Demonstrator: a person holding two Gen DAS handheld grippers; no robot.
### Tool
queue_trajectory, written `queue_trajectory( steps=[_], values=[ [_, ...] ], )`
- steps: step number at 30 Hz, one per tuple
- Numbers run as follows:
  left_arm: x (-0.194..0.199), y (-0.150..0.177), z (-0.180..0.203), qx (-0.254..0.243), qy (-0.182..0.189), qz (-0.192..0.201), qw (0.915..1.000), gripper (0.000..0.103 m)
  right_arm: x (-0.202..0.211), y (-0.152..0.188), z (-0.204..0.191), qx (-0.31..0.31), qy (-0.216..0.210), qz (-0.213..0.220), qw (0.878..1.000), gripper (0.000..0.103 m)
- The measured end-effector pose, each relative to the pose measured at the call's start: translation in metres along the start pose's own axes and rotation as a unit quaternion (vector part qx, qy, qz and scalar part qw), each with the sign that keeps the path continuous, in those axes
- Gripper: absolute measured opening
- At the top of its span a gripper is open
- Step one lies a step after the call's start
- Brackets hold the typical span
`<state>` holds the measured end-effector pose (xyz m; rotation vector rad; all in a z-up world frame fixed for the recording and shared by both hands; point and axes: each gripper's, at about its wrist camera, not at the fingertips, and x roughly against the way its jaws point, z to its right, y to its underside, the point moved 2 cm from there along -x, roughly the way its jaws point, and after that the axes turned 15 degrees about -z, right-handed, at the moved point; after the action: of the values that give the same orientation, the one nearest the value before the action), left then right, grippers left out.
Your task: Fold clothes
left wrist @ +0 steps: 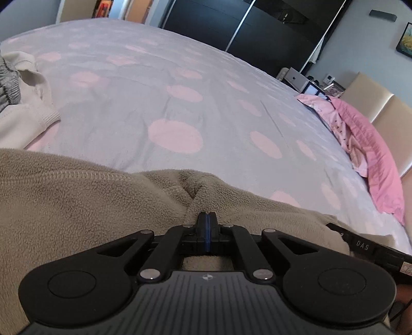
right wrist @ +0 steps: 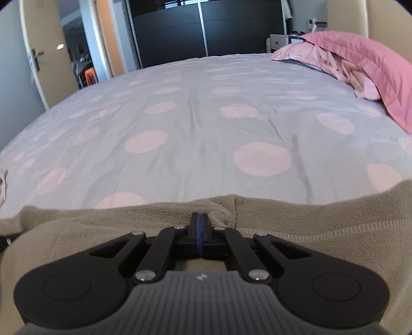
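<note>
- We log a taupe fleece garment (left wrist: 64,206), its hem running left-right along the bed's (left wrist: 180,77) near edge.
- Left hand-held gripper (left wrist: 207,217): clenched on fleece.
- Right hand-held gripper (right wrist: 199,219): likewise clenched.
- Label beside it reads "DAS" (left wrist: 362,246).

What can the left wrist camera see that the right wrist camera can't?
Only the left wrist view shows the cream garment and a grey ribbed one at the bed's left edge, plus a framed picture on the wall.

Only the right wrist view shows the open door with its handle.

Both show the spotted bedspread, the pink pillows, the dark wardrobe, and the tan fleece. The left gripper and right gripper each have fingers shut on it.
</note>
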<state>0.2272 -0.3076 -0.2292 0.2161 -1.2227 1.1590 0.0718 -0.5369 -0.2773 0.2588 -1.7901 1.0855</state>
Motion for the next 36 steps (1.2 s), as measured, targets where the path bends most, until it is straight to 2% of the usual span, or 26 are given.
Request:
queue_trajectory(
  steps=[4, 6, 8, 12, 14, 16, 18, 21, 24, 26, 31, 34, 36],
  values=[
    [0.028, 0.002, -0.007, -0.009, 0.006, -0.006, 0.9999, 0.000, 0.021, 0.002, 0.003, 0.013, 0.001, -0.007, 1.000, 0.000],
    [0.050, 0.010, -0.004, -0.023, 0.001, 0.012, 0.9997, 0.002, 0.041, 0.011, 0.005, 0.017, 0.003, 0.013, 1.000, 0.005],
    [0.072, 0.019, 0.002, -0.043, -0.008, 0.031, 0.9986, 0.002, 0.068, 0.025, 0.004, 0.038, 0.014, 0.046, 0.998, 0.020],
    [0.093, 0.045, 0.022, -0.078, -0.004, 0.048, 0.9958, 0.002, 0.110, 0.060, 0.002, 0.042, -0.025, 0.074, 0.996, 0.022],
    [0.093, 0.060, 0.031, -0.095, -0.011, 0.045, 0.9944, 0.002, 0.122, 0.079, -0.001, 0.039, -0.032, 0.080, 0.996, 0.023],
    [0.084, 0.072, 0.035, -0.094, -0.014, 0.022, 0.9952, 0.002, 0.125, 0.098, -0.008, 0.048, -0.031, 0.072, 0.996, 0.023],
    [0.072, 0.080, 0.032, -0.081, -0.023, -0.006, 0.9965, 0.002, 0.119, 0.114, -0.013, 0.061, -0.023, 0.044, 0.997, 0.022],
    [0.064, 0.089, 0.027, -0.078, -0.036, -0.026, 0.9960, 0.002, 0.108, 0.139, -0.008, 0.064, 0.001, 0.019, 0.998, 0.022],
    [0.072, 0.090, 0.026, -0.066, -0.037, -0.029, 0.9967, 0.002, 0.114, 0.150, -0.008, 0.099, 0.017, 0.022, 0.995, 0.022],
    [0.083, 0.092, 0.033, -0.064, -0.027, -0.018, 0.9974, 0.003, 0.123, 0.147, -0.009, 0.092, 0.021, 0.018, 0.995, 0.022],
    [0.100, 0.101, 0.064, -0.097, 0.019, 0.008, 0.9951, 0.003, 0.161, 0.145, -0.017, 0.046, -0.021, 0.059, 0.997, 0.023],
    [0.099, 0.105, 0.083, -0.113, 0.039, -0.005, 0.9929, 0.003, 0.176, 0.145, -0.036, 0.061, -0.057, 0.074, 0.994, 0.023],
    [0.093, 0.110, 0.090, -0.121, 0.038, -0.028, 0.9915, 0.003, 0.179, 0.146, -0.047, 0.073, -0.077, 0.062, 0.992, 0.023]
  ],
)
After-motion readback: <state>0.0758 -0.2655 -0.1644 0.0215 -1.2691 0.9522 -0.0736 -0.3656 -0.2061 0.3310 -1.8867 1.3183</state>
